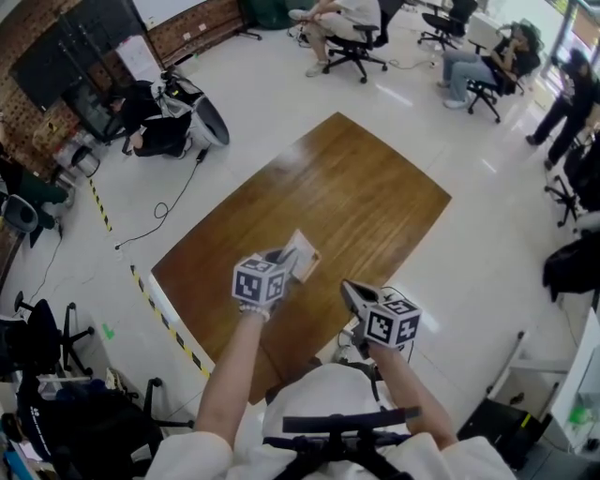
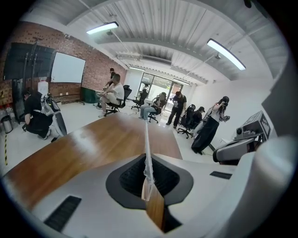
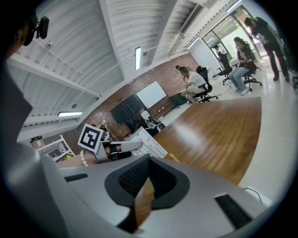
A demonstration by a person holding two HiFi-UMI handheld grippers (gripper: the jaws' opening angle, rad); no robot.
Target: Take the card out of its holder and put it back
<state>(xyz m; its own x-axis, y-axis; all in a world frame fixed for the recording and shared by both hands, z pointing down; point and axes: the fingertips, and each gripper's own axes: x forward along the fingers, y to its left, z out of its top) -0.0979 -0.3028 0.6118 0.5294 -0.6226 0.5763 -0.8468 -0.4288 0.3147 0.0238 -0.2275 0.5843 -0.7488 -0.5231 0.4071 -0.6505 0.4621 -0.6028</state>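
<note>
At the far left of the head view a person in dark clothes crouches on the pale floor beside a black wall screen. A large brown wooden table with a glossy top fills the middle of the room.

Over the table's near edge, the left gripper, grey with a black-and-white marker cube on it, pinches a thin, pale, flat card holder and holds it in the air, clear of the tabletop. In the left gripper view the dark pads are pressed onto this holder, which shows edge-on as a narrow clear strip rising between them. Whether the card sits inside cannot be told.

Just to the right and slightly nearer the person's body, the right gripper carries its own marker cube. In the right gripper view its jaws are pressed together with nothing between them, and the left gripper's cube and the white holder show ahead of it.

Beyond the table, people sit on black office chairs.
</note>
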